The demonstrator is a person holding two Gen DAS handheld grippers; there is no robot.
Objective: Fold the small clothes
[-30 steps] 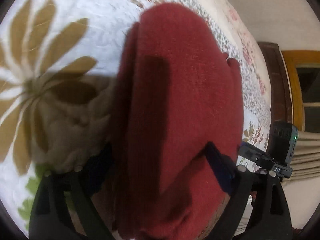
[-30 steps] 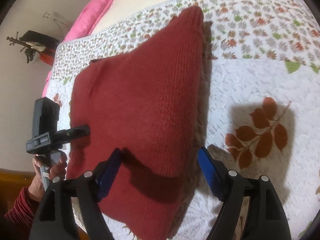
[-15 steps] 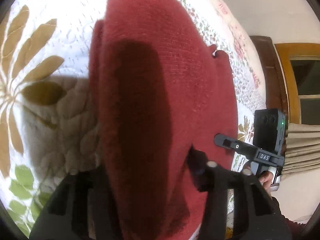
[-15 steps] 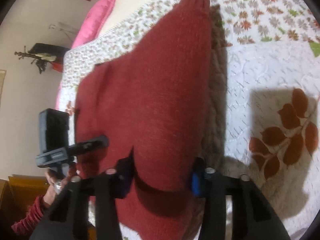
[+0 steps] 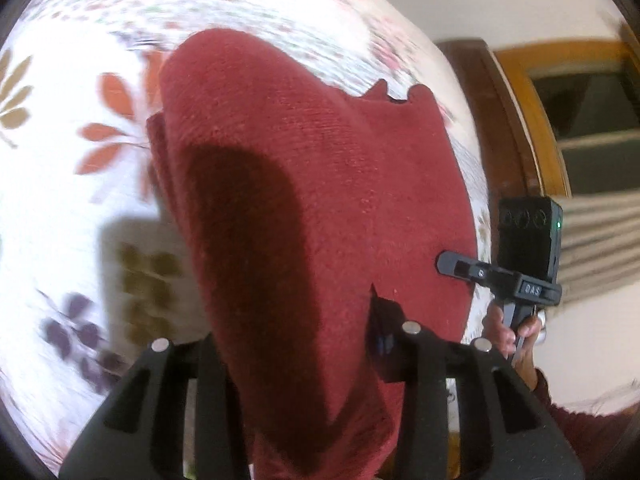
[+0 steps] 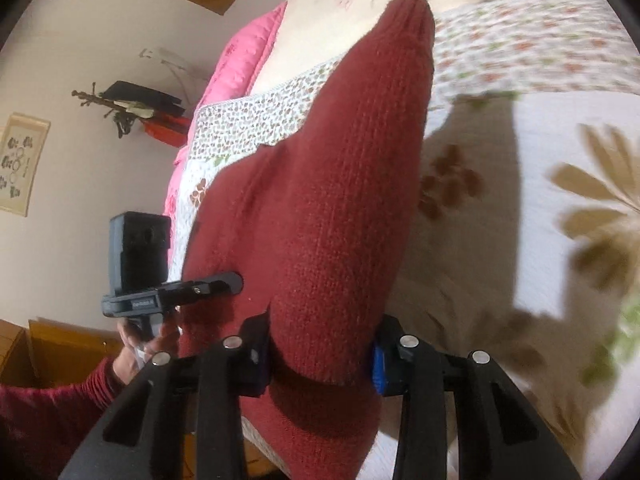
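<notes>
Red knit sweater (image 5: 320, 184), folded into a thick layered pad, is lifted off a quilted bedspread (image 5: 72, 200) and held at its near edge by both grippers. In the left wrist view the left gripper (image 5: 296, 344) has its jaws pressed in against the bunched knit, one finger on each side of the fold; the far end of the garment droops toward the quilt, with a notched hem edge showing near the bed's far side. In the right wrist view the right gripper (image 6: 320, 356) is likewise clamped on the sweater (image 6: 332, 184), its blue-padded fingers (image 6: 379, 368) squeezing the fabric between them, and the far folded end rises toward the head of the bed.

Each view also catches the other tool: the right gripper (image 5: 456, 266) with its camera block appears at the sweater's right edge, held by a hand (image 5: 508, 332); the left gripper (image 6: 228, 282) shows at the left edge, held by a hand (image 6: 144, 344) in a red sleeve (image 6: 48, 412).

The bedspread (image 6: 520, 220) is white with leaf and flower prints and a small floral border; the garment's shadow falls across it. A pink blanket (image 6: 236, 64) lies along the bed's far left side. Beyond are a pale wall (image 6: 80, 40), a hanging paper chart (image 6: 22, 164), a wooden window frame (image 5: 536, 120) and a striped curtain (image 5: 600, 240). The quilt around the sweater lies bare on both sides.
</notes>
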